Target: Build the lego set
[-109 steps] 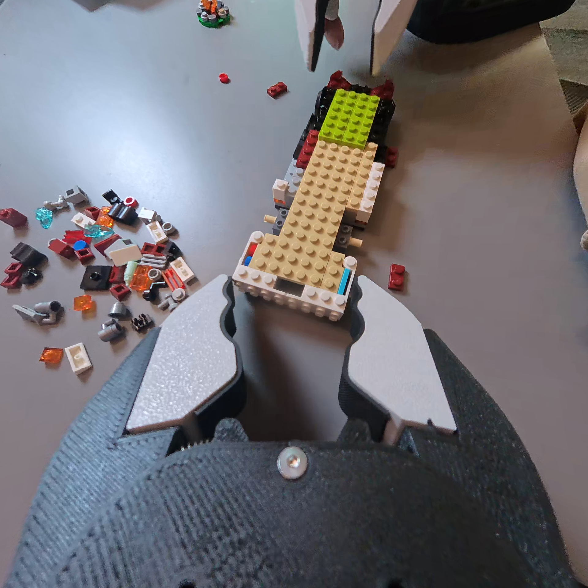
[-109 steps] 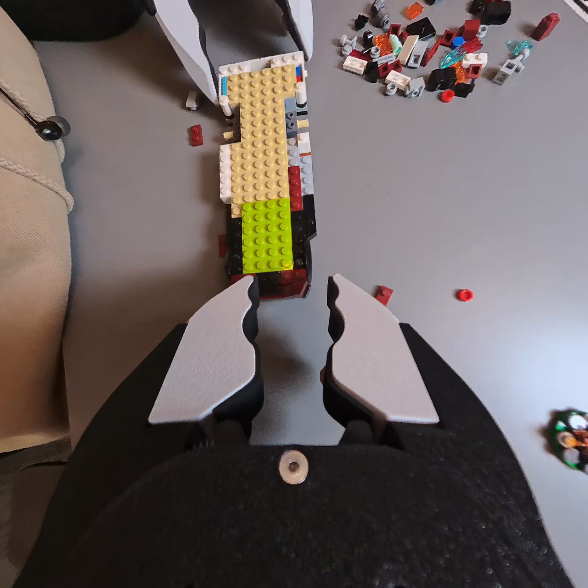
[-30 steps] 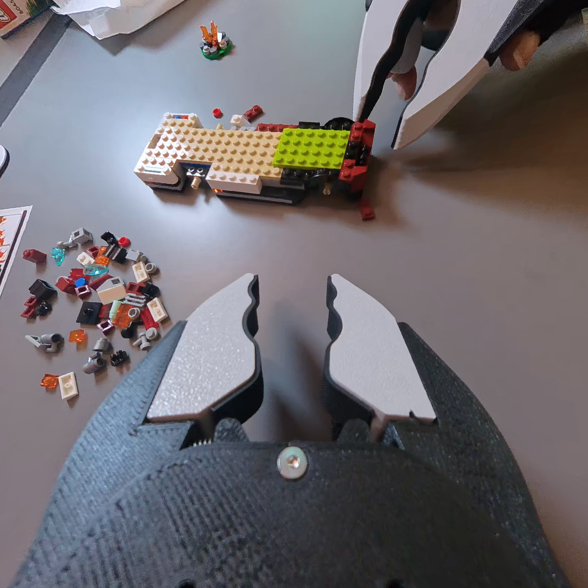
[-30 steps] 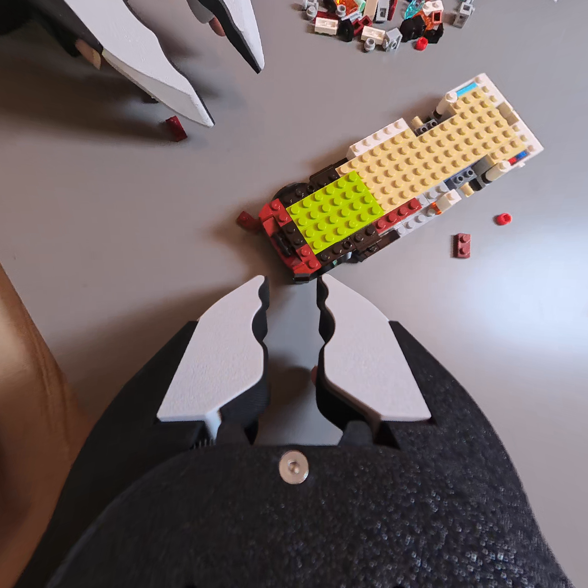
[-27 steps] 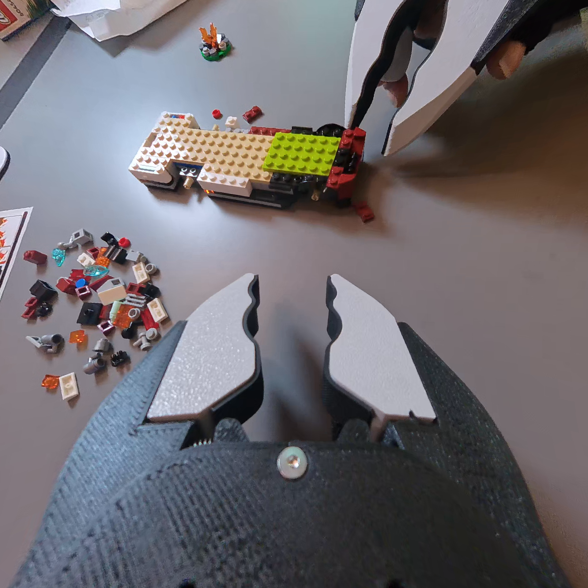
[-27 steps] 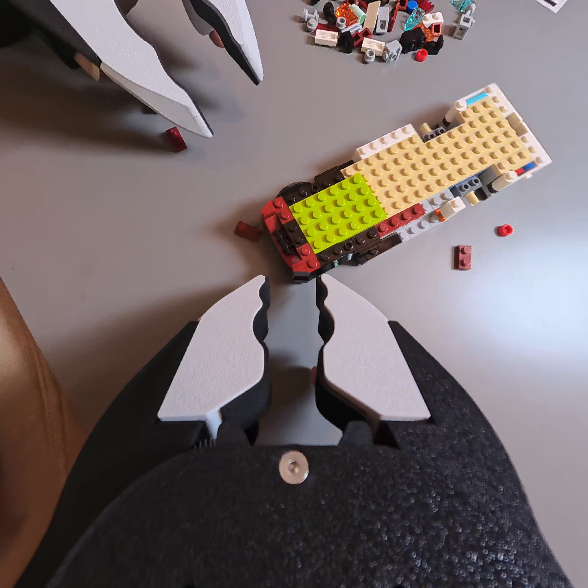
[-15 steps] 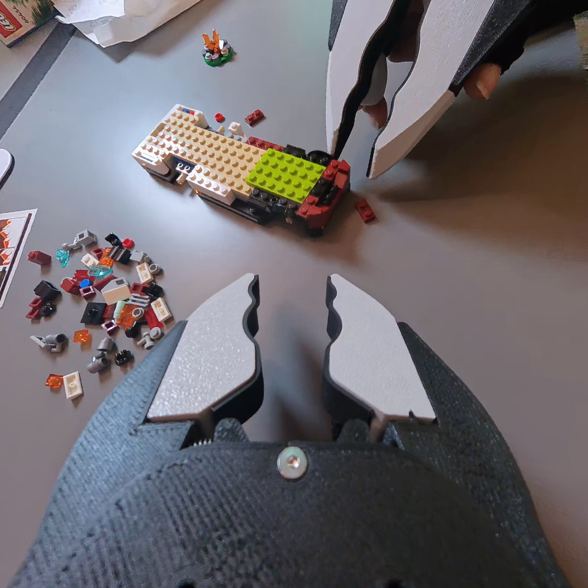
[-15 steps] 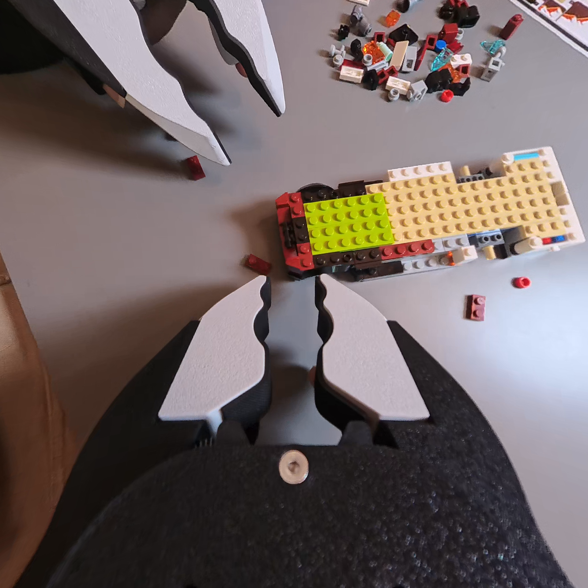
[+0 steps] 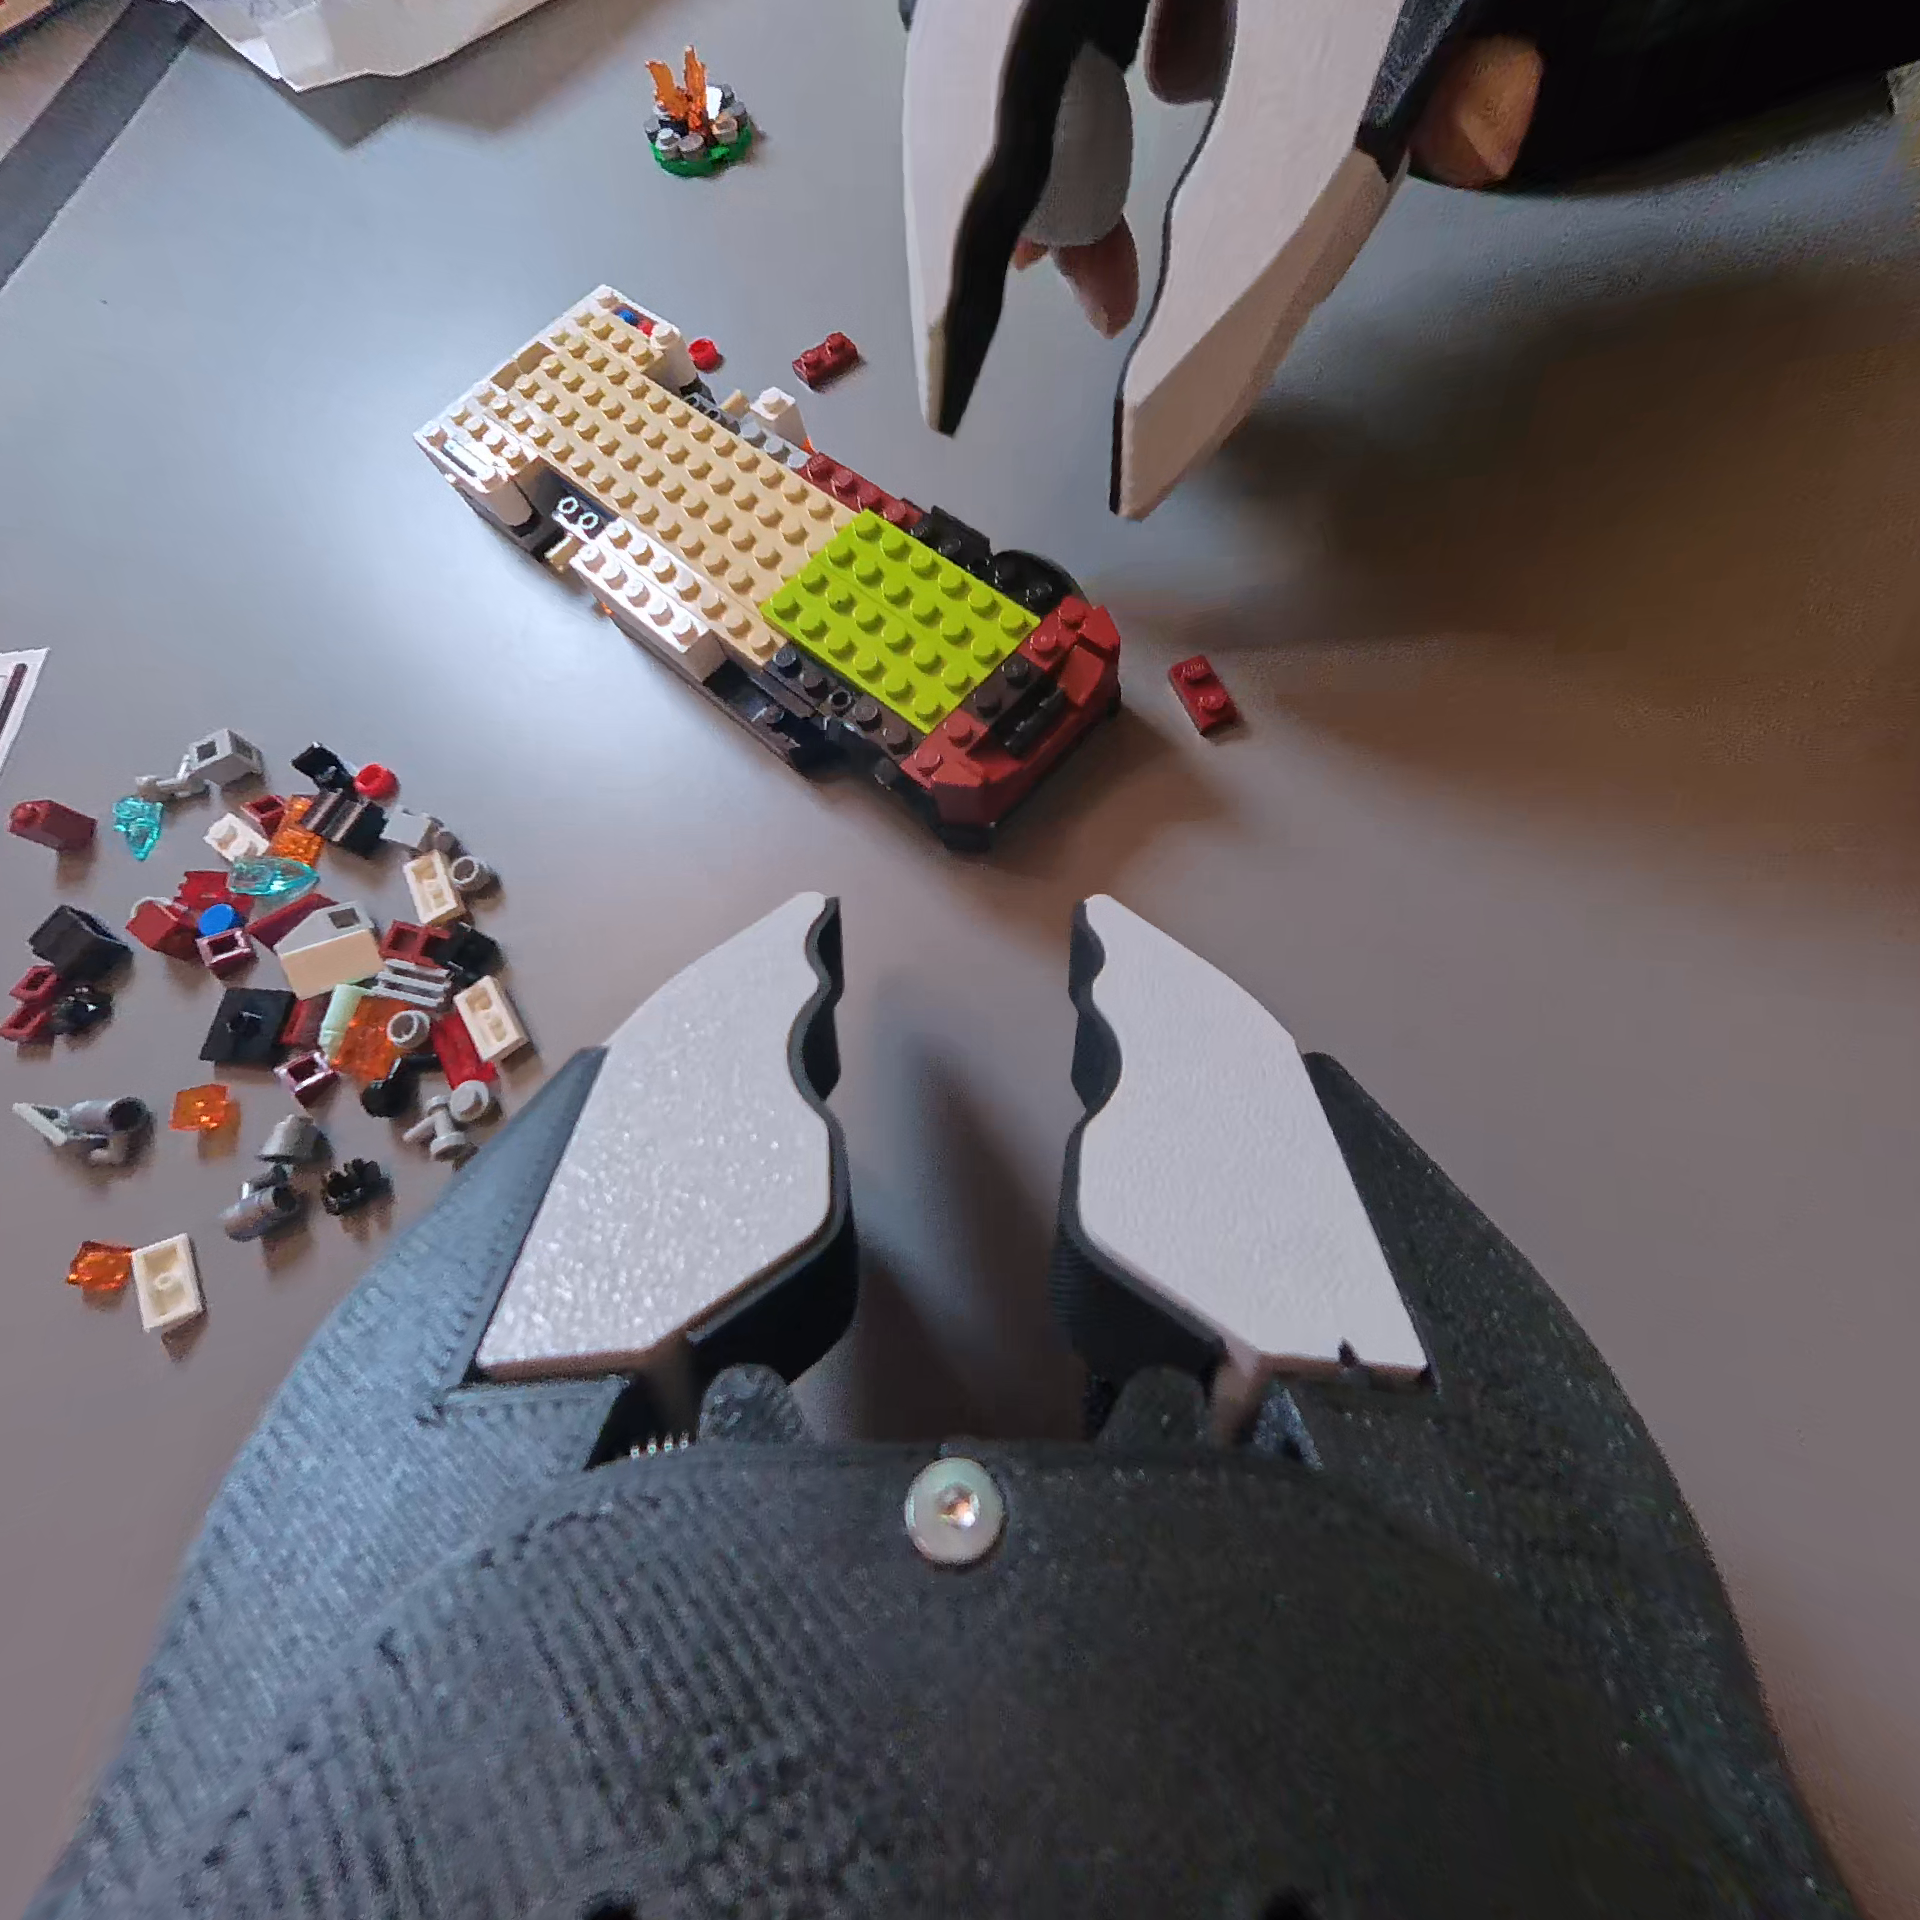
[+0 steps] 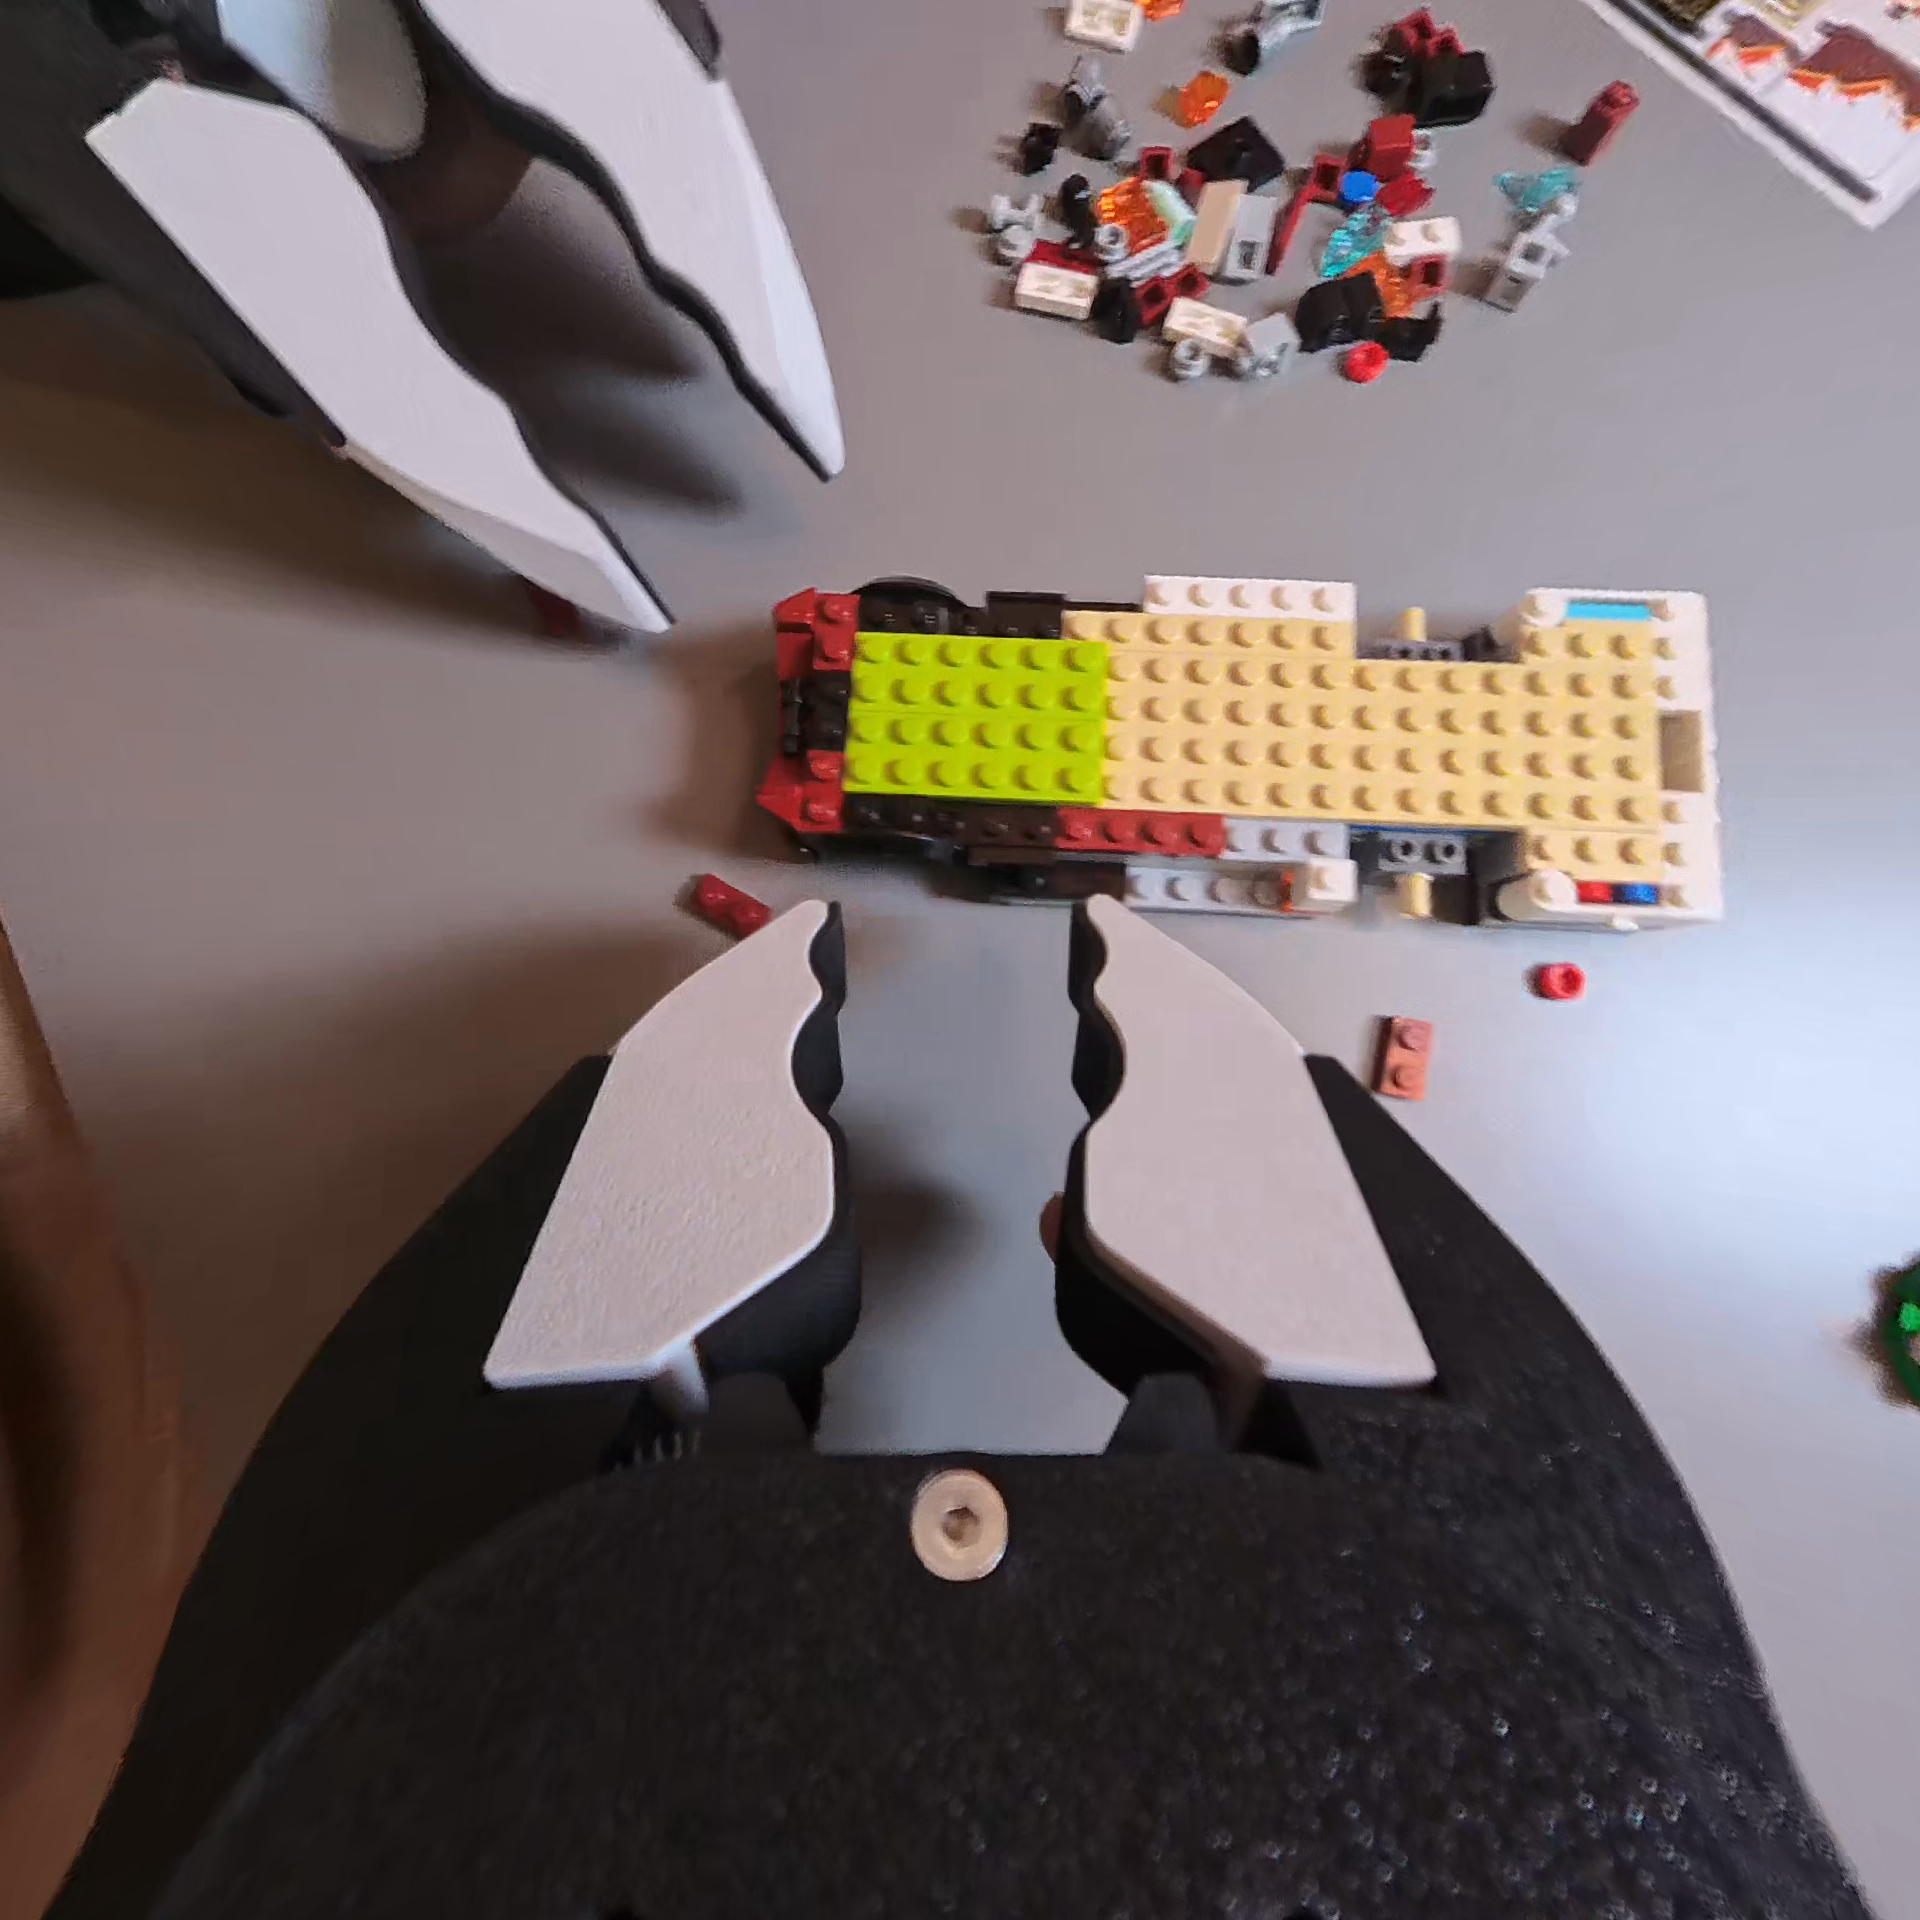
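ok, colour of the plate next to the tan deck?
Lime green plate; clearest in the right wrist view.

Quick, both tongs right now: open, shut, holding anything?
Left tongs: open, holding nothing, just short of the dark red end of the brick-built model.
Right tongs: open, holding nothing, beside the model's long side.

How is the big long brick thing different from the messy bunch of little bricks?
The long brick model is many pieces joined into one flat body, tan and lime green on top with a dark red end. The pile of loose bricks is small separate pieces scattered about, in red, black, white, orange and clear blue. Both lie on the grey table, and neither gripper touches either.
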`<state>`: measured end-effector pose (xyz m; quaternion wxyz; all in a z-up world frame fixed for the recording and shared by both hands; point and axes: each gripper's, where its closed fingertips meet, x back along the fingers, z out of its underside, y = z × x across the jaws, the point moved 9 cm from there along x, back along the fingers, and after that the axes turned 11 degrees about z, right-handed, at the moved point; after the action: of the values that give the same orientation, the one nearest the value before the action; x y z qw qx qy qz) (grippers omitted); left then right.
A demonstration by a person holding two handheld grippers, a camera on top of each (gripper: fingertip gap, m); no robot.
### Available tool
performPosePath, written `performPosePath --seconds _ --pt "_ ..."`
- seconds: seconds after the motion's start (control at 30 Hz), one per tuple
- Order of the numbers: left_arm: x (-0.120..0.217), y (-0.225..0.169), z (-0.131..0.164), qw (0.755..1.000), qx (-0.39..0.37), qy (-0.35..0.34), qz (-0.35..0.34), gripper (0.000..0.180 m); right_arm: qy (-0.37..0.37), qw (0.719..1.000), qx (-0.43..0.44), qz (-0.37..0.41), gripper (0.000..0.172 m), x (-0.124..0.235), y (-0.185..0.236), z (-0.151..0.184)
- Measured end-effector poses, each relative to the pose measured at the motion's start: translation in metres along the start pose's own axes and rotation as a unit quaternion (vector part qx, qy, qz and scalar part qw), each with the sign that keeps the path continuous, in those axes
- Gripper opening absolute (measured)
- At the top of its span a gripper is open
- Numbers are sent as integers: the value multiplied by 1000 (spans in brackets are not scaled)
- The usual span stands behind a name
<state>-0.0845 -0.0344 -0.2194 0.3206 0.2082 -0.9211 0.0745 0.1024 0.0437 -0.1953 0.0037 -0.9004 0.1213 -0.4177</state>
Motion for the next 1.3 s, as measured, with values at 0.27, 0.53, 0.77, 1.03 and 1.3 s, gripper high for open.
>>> performPosePath --seconds 0.27,0.53,0.77,1.03,1.3 --pt "-20 -1 -17 999 16 3 43 46 27 997 -38 -58 54 -19 -37 4" --pt "-23 -16 -21 993 -27 -33 109 43 -28 990 -22 -140 50 -32 -51 -13" --pt "-13 -9 -18 995 -14 -44 92 43 -62 994 -21 -93 50 -11 -49 -22" --pt "14 -2 -1 997 -35 14 73 40 -21 951 292 -99 22 5 44 -7" --pt "28 -1 12 996 -41 30 76 36 60 942 309 -113 18 -17 45 -14"
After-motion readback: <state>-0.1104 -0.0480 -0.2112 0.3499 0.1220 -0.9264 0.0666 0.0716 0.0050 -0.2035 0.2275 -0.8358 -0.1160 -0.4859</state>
